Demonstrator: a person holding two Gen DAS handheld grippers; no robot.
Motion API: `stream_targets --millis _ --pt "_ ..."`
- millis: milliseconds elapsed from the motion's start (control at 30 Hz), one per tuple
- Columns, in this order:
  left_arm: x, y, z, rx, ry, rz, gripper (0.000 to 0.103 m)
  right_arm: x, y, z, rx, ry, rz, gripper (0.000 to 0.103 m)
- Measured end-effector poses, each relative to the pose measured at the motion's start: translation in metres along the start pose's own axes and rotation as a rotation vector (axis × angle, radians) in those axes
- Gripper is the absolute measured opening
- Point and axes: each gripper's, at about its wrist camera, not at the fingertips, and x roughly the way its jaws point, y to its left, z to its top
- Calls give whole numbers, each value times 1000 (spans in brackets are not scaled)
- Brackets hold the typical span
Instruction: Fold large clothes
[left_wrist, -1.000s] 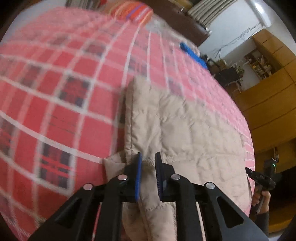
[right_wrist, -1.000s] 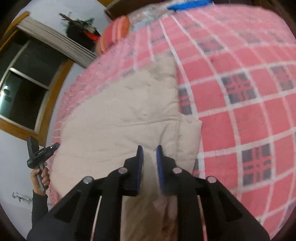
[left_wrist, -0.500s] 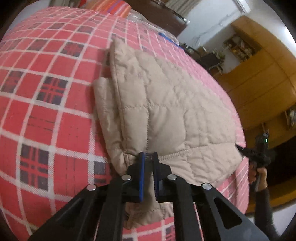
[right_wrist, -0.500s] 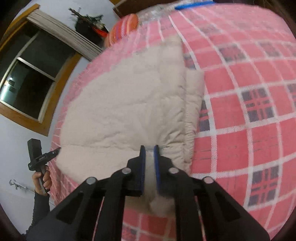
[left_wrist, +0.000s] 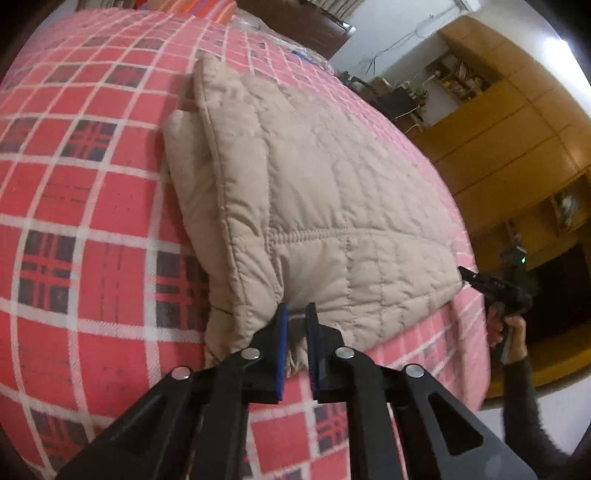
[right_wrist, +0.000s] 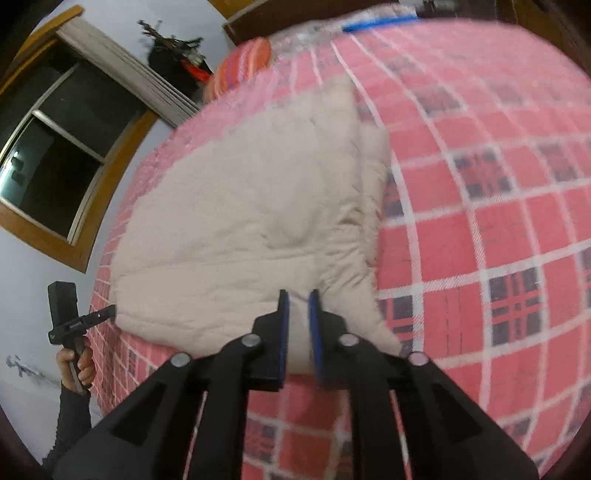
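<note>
A beige quilted jacket (left_wrist: 325, 192) lies folded in a flat rectangle on a bed with a red plaid blanket (left_wrist: 92, 221). My left gripper (left_wrist: 295, 314) is shut on the jacket's near hem, close to its left corner, where a lower layer bulges out. In the right wrist view, the jacket (right_wrist: 240, 229) is blurred by motion. My right gripper (right_wrist: 297, 301) is shut on the near hem, with beige cloth between its pads. Each gripper also shows in the other's view, held by a hand: the right gripper (left_wrist: 465, 273) and the left gripper (right_wrist: 110, 310), each at a near corner.
The plaid blanket (right_wrist: 498, 221) stretches wide beyond the jacket. A striped orange pillow (right_wrist: 243, 62) and a blue object (right_wrist: 376, 24) lie at the far end. Wooden cabinets (left_wrist: 509, 140) stand to the right, a dark window (right_wrist: 55, 166) to the left. The bed's near edge is just below the grippers.
Both grippers narrowed onto the jacket's near hem and drew back toward the bed's near edge. More of the jacket now shows, and it lies flatter.
</note>
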Motion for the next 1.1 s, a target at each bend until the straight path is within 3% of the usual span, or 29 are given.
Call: stream_targets --millis 67,133,200,300,433,500,667,867,1100 --pt "-29 1 -2 16 -40 -15 60 -27 32 -13 -106 -63 -99 33" --pt "-52 6 9 -7 -87 14 86 -37 73 -36 -261 -120 -222 70" --pt "-66 29 20 -67 -88 22 87 -34 106 -57 -390 -138 -302 75" --pt "-74 64 35 -171 -71 -10 87 -10 162 -100 -590 -128 -379 76" --pt "-64 90 43 -248 -48 -46 87 30 225 -156 -855 -156 -499 83" --pt "-53 102 52 -266 -24 -45 87 52 254 -174 -951 -144 -514 84" --pt "-16 108 72 -271 46 0 87 97 305 -192 -1108 -165 -566 83" --pt "14 100 96 -238 55 -96 87 145 345 -191 -1214 -199 -602 84" --pt "39 96 121 -231 87 -103 87 196 374 -190 -1312 -200 -670 79"
